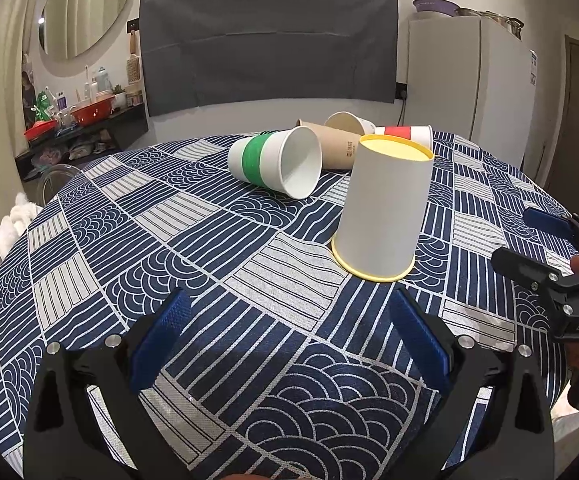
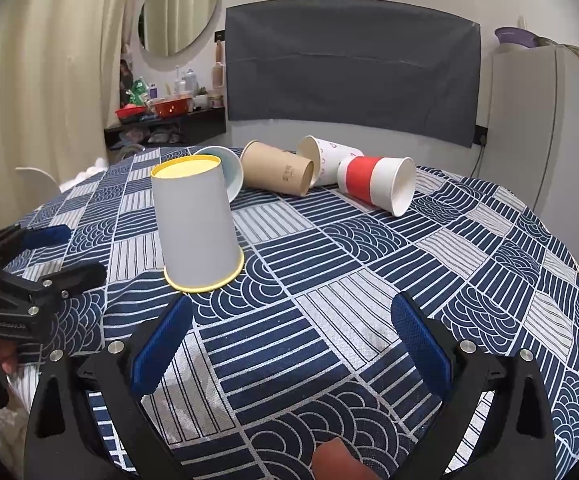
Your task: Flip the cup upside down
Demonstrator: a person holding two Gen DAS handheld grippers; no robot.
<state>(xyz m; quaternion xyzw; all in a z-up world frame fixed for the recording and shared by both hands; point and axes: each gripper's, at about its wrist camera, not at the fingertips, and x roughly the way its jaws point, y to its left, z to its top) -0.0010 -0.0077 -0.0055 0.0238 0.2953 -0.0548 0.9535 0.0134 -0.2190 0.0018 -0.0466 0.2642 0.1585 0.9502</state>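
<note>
Left wrist view: yellow-rimmed cup (image 1: 383, 212) stands inverted just beyond wide-spread, empty left gripper (image 1: 287, 332).

Round tabletop (image 1: 89, 264) in navy-white patterned cloth. White wall behind with grey fabric panel (image 1: 269, 44), oval mirror (image 1: 85, 8), cream curtain (image 2: 49, 60), cluttered dark shelf (image 1: 85, 128), white fridge (image 1: 469, 80) at right.
</note>
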